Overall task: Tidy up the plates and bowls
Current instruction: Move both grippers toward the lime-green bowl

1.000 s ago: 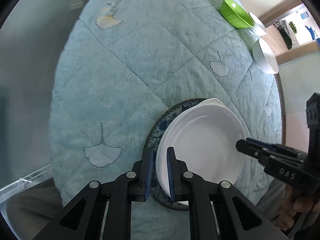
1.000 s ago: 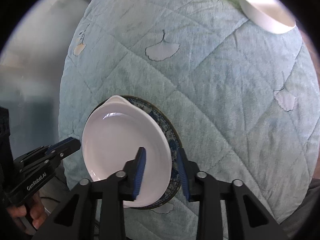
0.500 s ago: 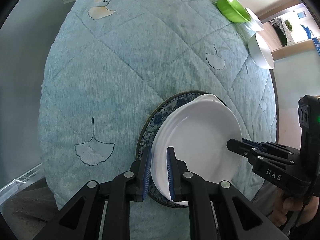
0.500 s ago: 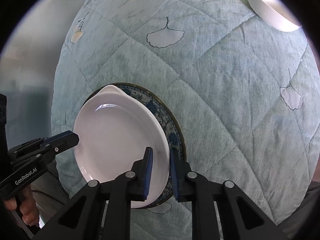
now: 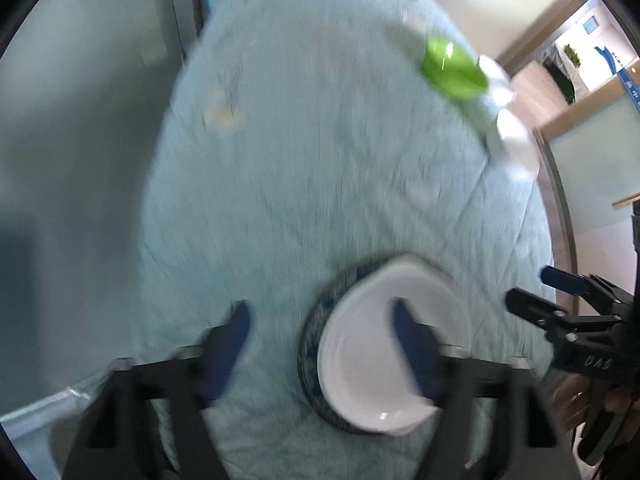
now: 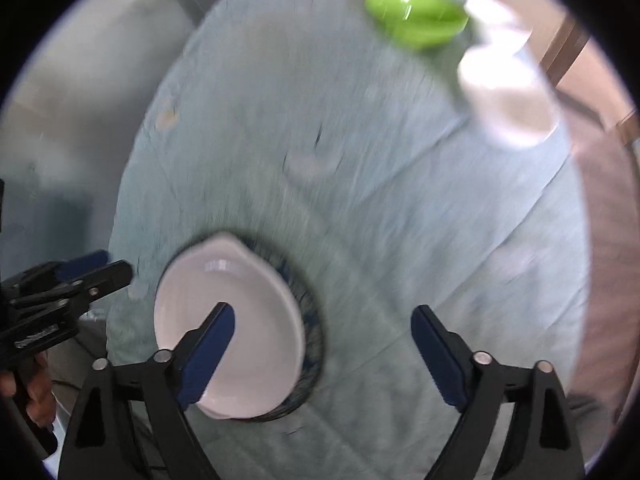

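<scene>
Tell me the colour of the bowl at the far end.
Bright green bowl; right wrist view shows it best.

Indoor dining or demo setting, round counter (image 5: 304,184) under quilted pale-blue cloth (image 6: 360,184), plates (image 5: 384,356) and bowls (image 6: 416,16) laid out, grey glass partition behind, cream walls, wooden trim, potted plant beyond, all blurred

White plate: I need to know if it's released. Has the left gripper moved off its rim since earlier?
Yes. The left gripper has lifted off the white plate, jaws opening.
</scene>
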The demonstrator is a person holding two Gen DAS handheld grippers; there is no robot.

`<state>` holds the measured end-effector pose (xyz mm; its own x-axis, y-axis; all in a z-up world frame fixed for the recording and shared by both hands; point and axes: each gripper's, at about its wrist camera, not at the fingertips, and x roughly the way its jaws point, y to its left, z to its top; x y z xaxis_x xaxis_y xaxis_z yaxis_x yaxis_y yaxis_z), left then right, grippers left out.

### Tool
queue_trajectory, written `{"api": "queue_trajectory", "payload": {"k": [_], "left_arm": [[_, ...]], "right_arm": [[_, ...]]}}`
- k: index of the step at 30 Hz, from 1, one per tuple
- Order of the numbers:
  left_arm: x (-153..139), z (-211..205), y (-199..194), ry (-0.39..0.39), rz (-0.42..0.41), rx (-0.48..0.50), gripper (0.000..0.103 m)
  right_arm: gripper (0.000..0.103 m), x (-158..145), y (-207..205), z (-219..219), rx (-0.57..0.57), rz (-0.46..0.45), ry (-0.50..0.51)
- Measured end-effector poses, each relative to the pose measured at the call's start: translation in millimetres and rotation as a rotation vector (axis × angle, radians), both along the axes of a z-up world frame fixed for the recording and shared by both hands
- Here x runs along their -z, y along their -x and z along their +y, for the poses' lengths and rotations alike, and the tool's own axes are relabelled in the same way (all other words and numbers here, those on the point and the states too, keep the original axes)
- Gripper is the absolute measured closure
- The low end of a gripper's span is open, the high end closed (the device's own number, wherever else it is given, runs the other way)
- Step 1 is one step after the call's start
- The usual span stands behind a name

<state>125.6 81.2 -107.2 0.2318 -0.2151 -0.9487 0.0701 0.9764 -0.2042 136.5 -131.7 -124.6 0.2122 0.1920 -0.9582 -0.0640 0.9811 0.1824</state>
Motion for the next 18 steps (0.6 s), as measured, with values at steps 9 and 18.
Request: {"api": "queue_trajectory", "payload": {"k": [9,18], "left_arm": [[-101.0,-40.4,-64.9,0.046,-0.161,0.095,0.019],[-182.4,-73.6,-183.8,0.099,-0.246,0.121,0.019]], "right_arm": [[0.001,-82.7,-54.0,-82.9,0.115,-0.132,0.039],[0.001,-159.3,-138.5,-141.6,0.141,-0.157,-0.110]]}}
